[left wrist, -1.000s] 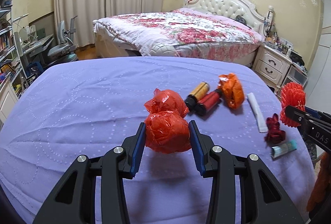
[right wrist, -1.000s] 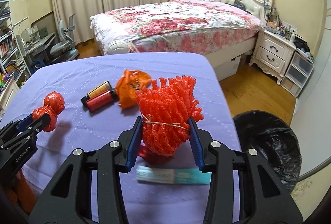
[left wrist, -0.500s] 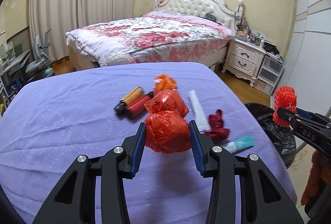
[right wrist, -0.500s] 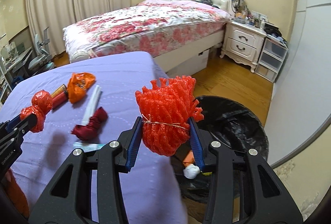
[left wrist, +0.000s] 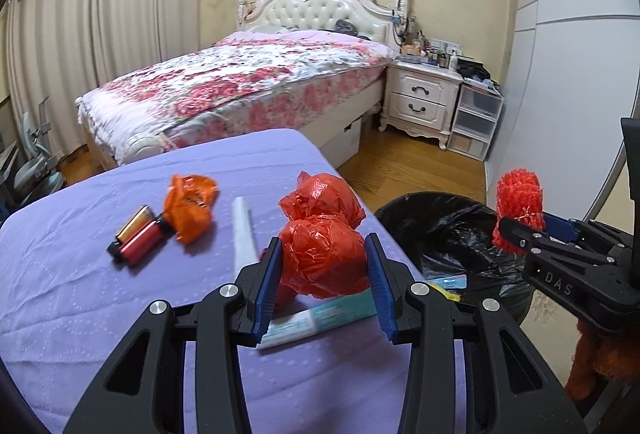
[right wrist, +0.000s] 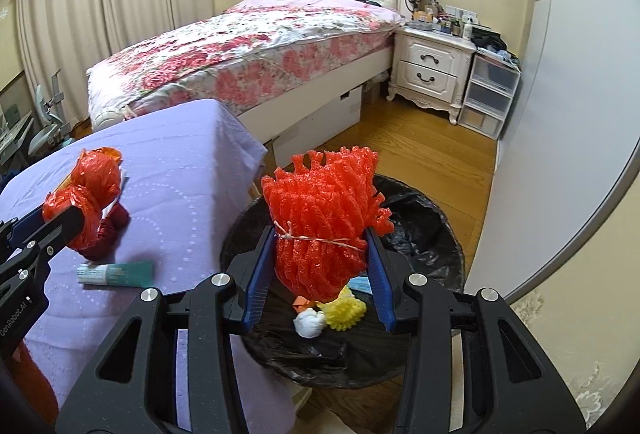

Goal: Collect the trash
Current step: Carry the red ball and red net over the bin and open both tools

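Both grippers pinch trash: the right gripper clamps a red foam net directly above the black-lined bin, while the left gripper squeezes a crumpled red bag above the purple table. Released here, that bag would likely miss the bin off to its right.

On the table: my batteries far left, crumpled wrapper beside them, tube nearest the bin side. Bin on floor right of table, scraps inside. Bed behind, nightstand to its right.
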`<action>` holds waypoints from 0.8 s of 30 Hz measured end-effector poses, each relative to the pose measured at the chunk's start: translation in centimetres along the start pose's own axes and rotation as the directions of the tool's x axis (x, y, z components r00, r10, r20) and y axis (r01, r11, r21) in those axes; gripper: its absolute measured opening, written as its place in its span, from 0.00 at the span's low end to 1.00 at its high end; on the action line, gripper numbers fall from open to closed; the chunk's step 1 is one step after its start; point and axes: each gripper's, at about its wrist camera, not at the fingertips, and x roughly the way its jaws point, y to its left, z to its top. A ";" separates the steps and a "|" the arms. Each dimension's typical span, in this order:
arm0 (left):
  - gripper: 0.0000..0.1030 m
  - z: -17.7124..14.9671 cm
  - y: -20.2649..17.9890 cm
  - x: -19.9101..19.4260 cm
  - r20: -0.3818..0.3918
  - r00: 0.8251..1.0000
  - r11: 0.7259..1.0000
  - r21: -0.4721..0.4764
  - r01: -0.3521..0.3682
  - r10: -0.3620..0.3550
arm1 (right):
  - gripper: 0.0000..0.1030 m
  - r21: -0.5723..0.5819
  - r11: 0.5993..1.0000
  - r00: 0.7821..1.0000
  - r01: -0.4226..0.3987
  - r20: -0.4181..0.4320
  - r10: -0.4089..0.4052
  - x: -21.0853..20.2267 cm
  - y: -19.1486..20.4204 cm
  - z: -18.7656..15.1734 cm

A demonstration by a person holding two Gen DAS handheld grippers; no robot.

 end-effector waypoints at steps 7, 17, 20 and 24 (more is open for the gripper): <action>0.41 0.9 -2.6 2.3 -0.012 1.000 0.999 0.031 0.017 -0.016 | 0.42 0.036 0.999 1.000 0.013 -0.017 -0.012 1.2 -1.6 -0.1; 0.41 1.8 -5.2 4.5 -0.023 0.999 0.997 0.064 0.033 -0.032 | 0.42 0.062 0.997 0.999 0.034 -0.025 -0.033 2.5 -2.8 0.2; 0.41 2.0 -5.6 5.3 -0.030 0.999 0.997 0.074 0.035 -0.033 | 0.42 0.074 0.997 0.999 0.038 -0.028 -0.036 2.8 -3.2 0.3; 0.41 2.3 -6.2 6.4 -0.037 0.999 0.995 0.090 0.033 -0.030 | 0.42 0.085 0.995 0.999 0.044 -0.033 -0.042 3.3 -3.7 0.3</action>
